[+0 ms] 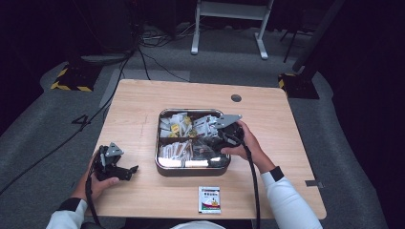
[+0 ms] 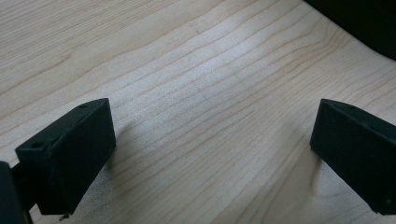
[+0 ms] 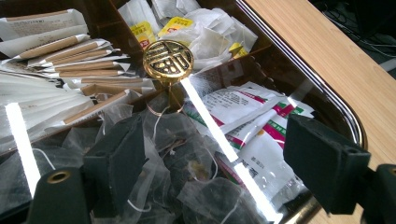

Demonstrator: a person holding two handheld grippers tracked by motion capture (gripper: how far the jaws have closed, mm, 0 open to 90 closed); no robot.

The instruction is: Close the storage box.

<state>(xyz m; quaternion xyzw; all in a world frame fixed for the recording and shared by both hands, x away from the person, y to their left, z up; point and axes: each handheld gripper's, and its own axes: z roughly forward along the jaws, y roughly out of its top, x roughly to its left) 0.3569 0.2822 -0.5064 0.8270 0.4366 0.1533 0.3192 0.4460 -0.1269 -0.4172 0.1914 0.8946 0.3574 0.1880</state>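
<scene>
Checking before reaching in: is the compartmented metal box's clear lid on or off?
On: the clear lid with its gold knob mirrors light strips above the sachets.

Left gripper and right gripper: black bodies, blocky black jaws, grey three-cornered top plates, trailing black cables. Brass-coloured eyelet beside the right jaws. Person wears white sleeves with dark cuffs.

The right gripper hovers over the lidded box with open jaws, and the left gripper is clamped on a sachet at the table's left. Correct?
Not quite. The left gripper holds nothing: the left gripper view shows open jaws over bare table. The right gripper is open over the box.
</scene>
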